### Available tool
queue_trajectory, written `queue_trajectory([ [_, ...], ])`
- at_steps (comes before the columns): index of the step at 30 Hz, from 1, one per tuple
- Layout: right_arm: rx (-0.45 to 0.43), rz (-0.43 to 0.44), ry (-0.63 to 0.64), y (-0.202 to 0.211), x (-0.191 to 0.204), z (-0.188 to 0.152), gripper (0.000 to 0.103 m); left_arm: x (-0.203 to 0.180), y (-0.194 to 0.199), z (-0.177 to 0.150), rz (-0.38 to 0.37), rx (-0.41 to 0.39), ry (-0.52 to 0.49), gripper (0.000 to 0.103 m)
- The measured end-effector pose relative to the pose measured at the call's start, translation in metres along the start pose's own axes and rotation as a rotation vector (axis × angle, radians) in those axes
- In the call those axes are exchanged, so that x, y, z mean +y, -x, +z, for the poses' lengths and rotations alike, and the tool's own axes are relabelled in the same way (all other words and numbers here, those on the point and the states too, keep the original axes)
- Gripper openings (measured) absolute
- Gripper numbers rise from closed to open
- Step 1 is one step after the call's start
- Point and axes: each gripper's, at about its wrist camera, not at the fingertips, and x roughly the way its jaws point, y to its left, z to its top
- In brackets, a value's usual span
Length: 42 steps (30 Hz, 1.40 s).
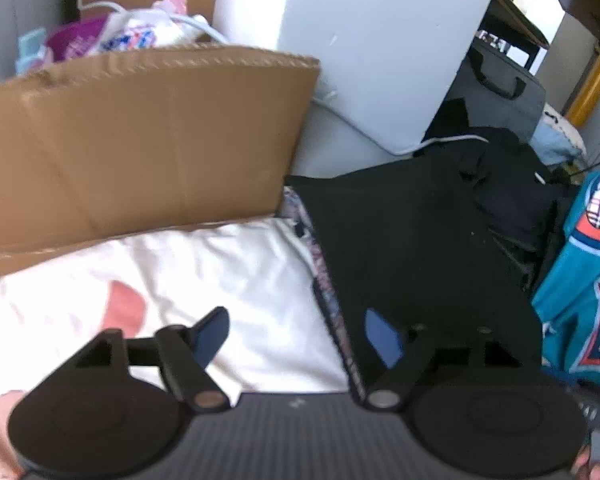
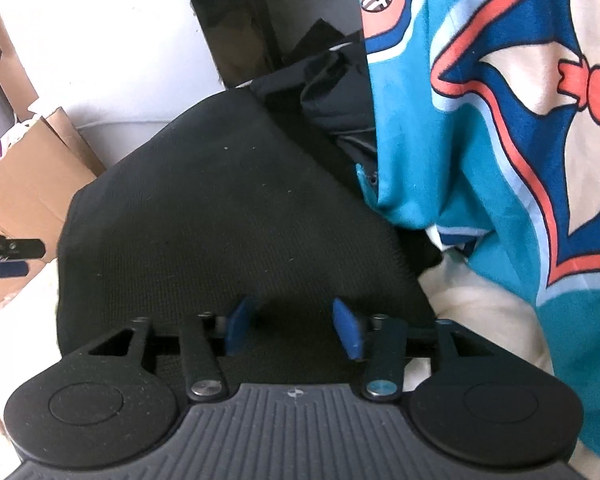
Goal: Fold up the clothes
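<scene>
- Left wrist view. Because the left gripper [image 1: 296,336] has its two blue-padded fingers [image 1: 212,334] spread wide with nothing between them, it reads as released; it hangs above the seam where a white cloth [image 1: 220,280] meets a black garment [image 1: 412,248]. The black garment lies flat at 1 o'clock from the fingers, its long edge running toward 11 o'clock, an arrangement that fits a piece laid out for folding or one already folded flat. A cardboard box [image 1: 140,140] at 10 o'clock holds bagged items and is probably storage only. A teal jersey [image 1: 580,280] stands at 3 o'clock, apart from the black garment's flat face.

- Right wrist view. While the right gripper [image 2: 292,328] sits low over the near edge of the black garment [image 2: 220,220], its pads stand apart with knit fabric showing between them, so it is unclamped and holds nothing. Whether the pads touch the cloth cannot be told. The teal jersey [image 2: 500,140] hangs or drapes from 12 to 3 o'clock, overlapping the garment's right margin; cream fabric [image 2: 480,300] lies beneath it at 3 o'clock. The left gripper's tip [image 2: 8,256] enters at 9 o'clock, just beside the garment's left edge, so both tools flank the same piece, plausibly to pinch its corners or having let them go.
</scene>
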Motion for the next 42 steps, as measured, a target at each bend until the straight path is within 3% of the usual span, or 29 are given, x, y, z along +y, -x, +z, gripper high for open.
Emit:
queue_trajectory([
  [2, 0.013, 0.007, -0.008, 0.007, 0.006, 0.004, 0.067, 0.004, 0.015, 0.005, 0.003, 0.026, 0.000, 0.082],
  [6, 0.048, -0.012, -0.026, 0.023, 0.012, 0.016, 0.089, 0.011, 0.045, 0.015, 0.010, 0.077, 0.000, 0.086],
  [13, 0.110, -0.047, -0.059, 0.052, 0.022, 0.037, 0.101, 0.020, 0.107, 0.038, 0.038, 0.102, 0.005, 0.089],
  [22, 0.160, -0.058, -0.089, 0.101, 0.036, 0.074, 0.102, 0.045, 0.213, 0.068, 0.122, 0.078, 0.082, 0.093],
  [29, 0.208, -0.051, -0.137, 0.140, 0.041, 0.101, 0.102, 0.067, 0.305, 0.077, 0.229, 0.061, 0.112, 0.096],
  [38, 0.200, -0.010, -0.108, 0.188, 0.056, 0.120, 0.102, 0.091, 0.406, 0.066, 0.339, 0.000, 0.232, 0.099],
  [42, 0.227, 0.014, -0.076, 0.203, 0.070, 0.125, 0.102, 0.091, 0.440, 0.053, 0.438, -0.039, 0.259, 0.100],
])
